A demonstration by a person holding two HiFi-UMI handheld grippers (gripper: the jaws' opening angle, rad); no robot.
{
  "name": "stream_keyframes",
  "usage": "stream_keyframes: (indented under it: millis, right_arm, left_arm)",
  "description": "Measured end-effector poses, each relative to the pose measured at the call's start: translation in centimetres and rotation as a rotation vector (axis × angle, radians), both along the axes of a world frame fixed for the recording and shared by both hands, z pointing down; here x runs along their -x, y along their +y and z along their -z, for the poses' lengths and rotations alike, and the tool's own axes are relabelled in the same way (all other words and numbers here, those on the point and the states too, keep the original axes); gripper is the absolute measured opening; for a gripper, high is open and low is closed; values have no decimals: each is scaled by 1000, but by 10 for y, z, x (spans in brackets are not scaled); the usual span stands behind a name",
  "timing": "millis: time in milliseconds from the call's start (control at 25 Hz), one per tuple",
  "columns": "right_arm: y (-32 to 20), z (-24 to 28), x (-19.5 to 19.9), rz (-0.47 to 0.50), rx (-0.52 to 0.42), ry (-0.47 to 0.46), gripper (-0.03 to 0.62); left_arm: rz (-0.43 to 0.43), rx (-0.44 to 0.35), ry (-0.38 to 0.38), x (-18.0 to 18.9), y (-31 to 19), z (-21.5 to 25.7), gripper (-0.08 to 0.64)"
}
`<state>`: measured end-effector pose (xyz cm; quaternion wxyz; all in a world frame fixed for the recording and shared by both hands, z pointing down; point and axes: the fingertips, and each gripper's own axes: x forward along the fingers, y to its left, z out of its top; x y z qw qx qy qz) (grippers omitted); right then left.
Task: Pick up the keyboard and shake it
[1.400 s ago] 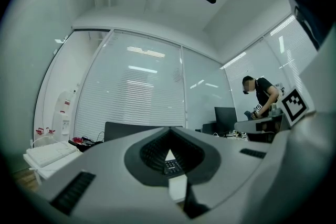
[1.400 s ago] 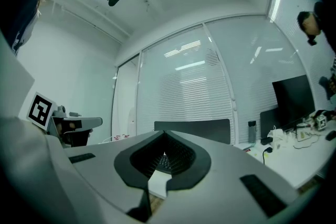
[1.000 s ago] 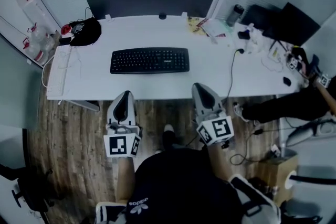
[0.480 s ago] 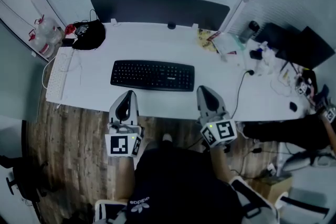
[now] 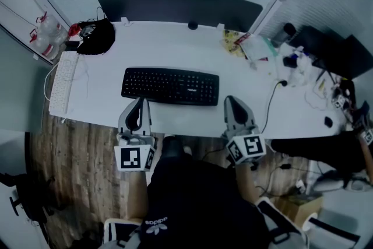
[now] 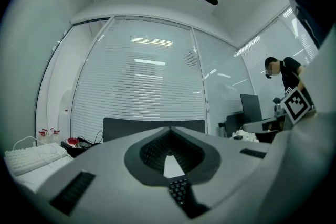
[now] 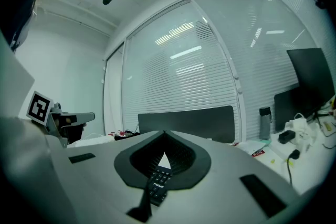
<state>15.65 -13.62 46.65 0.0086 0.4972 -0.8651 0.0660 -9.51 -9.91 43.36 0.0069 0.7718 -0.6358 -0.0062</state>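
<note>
**As both claws near the desk, the keyboard lies untouched**

Left gripper [image 5: 139, 103] and right gripper [image 5: 234, 101] are both closed tight and empty. In the last second their tips advanced from over the floor to the near edge of the desk [image 5: 175, 46], just short of the black keyboard [image 5: 170, 86]. Pickup has not begun. The head view shows the whole keyboard; each gripper view shows only a few keys.

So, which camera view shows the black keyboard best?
The head view. It shows the whole keyboard from above, lying on the white desk. The left gripper view and the right gripper view each show only a few of its keys, seen through the small opening under the shut jaws.
</note>
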Motion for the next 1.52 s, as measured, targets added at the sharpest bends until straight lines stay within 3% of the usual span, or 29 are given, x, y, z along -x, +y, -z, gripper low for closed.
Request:
stream_keyframes:
  millis: [160, 400, 640, 800, 1200, 1520]
  right_arm:
    - [-18, -6, 1, -41, 20, 4, 5]
    - [-47, -10, 12, -100, 49, 13, 5]
    - [-69, -17, 27, -151, 64, 31, 5]
    - [-76, -25, 34, -179, 83, 35, 5]
    - [-77, -48, 41, -170, 151, 62, 5]
    - [-88, -57, 29, -148, 171, 94, 5]
  left_arm:
    - [-17, -2, 10, 10, -28, 2, 5]
    - [-85, 54, -16, 33, -66, -11, 5]
    - [-112, 61, 22, 59, -101, -14, 5]
    - [-126, 93, -1, 77, -114, -31, 5]
    - [-92, 150, -10, 99, -119, -53, 5]
    - [11, 199, -21, 125, -118, -76, 5]
